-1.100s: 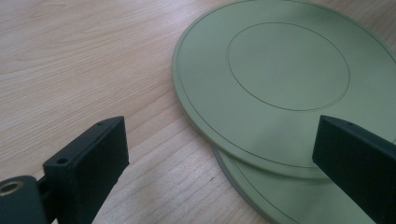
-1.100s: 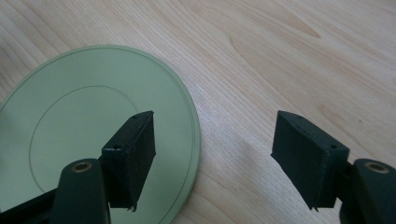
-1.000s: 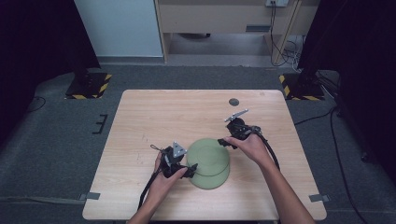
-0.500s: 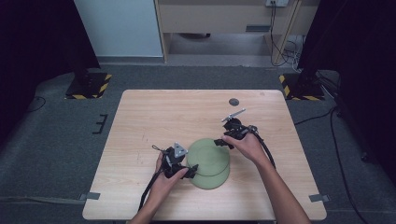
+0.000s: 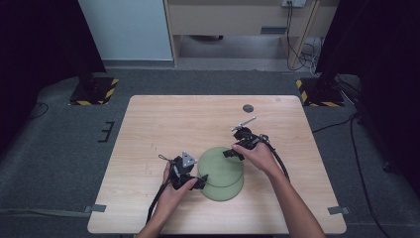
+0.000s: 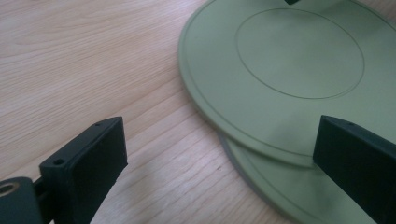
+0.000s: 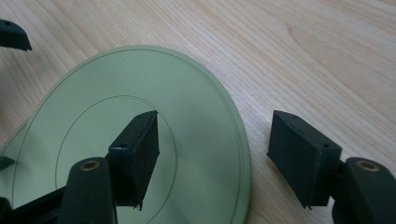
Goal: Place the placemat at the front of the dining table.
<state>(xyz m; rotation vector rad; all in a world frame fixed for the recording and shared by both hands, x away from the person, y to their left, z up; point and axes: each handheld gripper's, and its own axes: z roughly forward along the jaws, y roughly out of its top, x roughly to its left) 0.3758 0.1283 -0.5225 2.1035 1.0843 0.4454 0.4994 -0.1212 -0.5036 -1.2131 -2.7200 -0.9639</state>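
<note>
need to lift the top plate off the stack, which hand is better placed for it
Right, probably: the right tool already straddles the top plate's rim, jaws open. The left tool sits lower, by the bottom plate.

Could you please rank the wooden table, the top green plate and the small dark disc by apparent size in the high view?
1. Wooden table, by far the largest.
2. Top green plate, lying on a second green plate that is offset beneath it.
3. Small dark disc, the smallest, near the table's far edge.
</note>
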